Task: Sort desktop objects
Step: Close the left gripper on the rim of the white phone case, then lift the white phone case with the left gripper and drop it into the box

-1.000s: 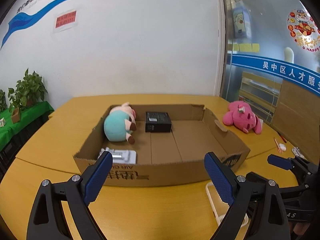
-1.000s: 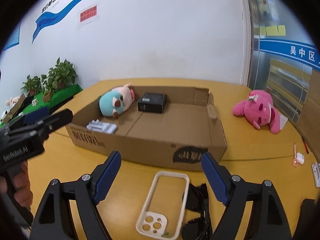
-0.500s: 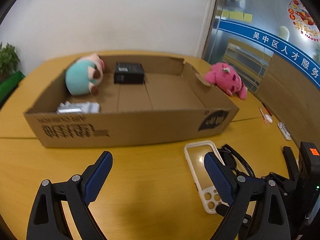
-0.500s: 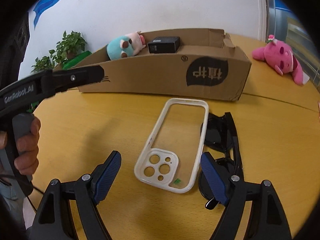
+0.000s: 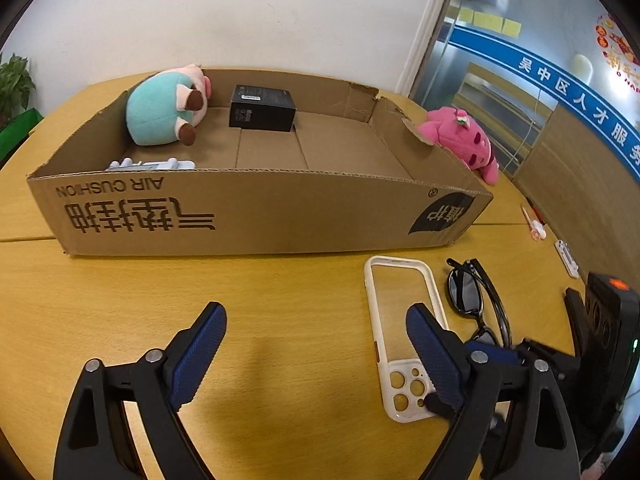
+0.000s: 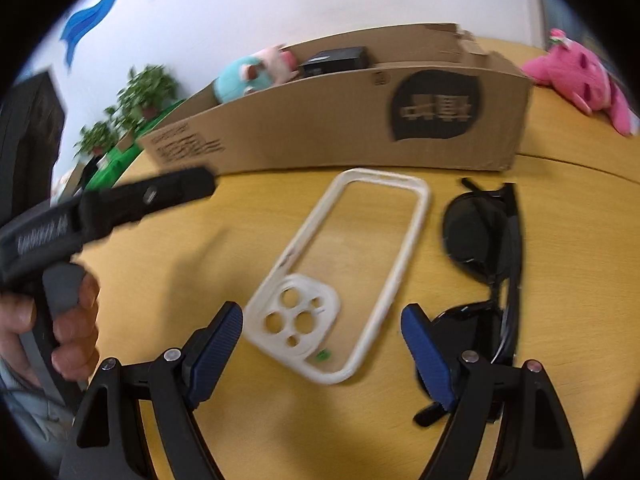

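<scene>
Right wrist view, somewhat blurred: right gripper (image 6: 322, 338) hangs with jaws apart over the camera end of the white phone case (image 6: 340, 268), seemingly not touching it; sunglasses (image 6: 484, 264) lie just beside the case; left gripper (image 5: 316, 354) is closing over bare table (image 5: 280, 300); cardboard box (image 5: 256, 212) sits behind.

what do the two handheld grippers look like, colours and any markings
Both grippers, left gripper and right gripper, have black angular plastic arms with silver rivets and dark blue textured pads on the fingers. The left one's black body carries blurred white lettering and a grey trigger. A grey sleeve edge shows.
</scene>
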The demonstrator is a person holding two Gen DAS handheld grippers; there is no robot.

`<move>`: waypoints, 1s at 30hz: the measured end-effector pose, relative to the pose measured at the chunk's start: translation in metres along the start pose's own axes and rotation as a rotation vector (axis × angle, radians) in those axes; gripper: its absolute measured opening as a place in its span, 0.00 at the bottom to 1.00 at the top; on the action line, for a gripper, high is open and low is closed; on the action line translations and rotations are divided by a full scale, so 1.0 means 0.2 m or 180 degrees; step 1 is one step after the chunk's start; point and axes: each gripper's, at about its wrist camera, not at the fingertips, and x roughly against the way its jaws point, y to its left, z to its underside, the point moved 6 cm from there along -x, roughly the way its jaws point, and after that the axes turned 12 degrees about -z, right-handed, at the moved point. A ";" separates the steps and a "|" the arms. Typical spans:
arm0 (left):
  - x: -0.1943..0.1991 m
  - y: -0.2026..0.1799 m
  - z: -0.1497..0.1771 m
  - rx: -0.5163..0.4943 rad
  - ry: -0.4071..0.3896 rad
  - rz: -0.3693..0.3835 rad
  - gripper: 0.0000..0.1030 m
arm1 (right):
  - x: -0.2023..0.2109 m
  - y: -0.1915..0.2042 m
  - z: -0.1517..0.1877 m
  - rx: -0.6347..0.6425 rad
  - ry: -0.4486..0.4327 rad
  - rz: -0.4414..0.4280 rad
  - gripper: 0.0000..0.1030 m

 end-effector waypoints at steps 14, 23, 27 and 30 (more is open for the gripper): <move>-0.18 -0.18 0.10 -0.0204 0.0484 0.0333 0.31 | 0.01 -0.14 -0.04 0.0008 0.0025 0.0473 0.11; -0.19 -0.24 0.14 -0.0291 0.0591 0.0446 0.25 | -0.01 -0.06 -0.01 0.0146 0.0065 0.0429 0.10; -0.19 -0.21 0.15 -0.0305 0.0541 0.0333 0.13 | -0.03 -0.03 -0.01 0.0189 0.0072 0.0439 0.10; -0.19 -0.16 0.15 -0.0232 0.0541 0.0309 0.08 | -0.04 -0.01 -0.01 0.0186 0.0068 0.0407 0.10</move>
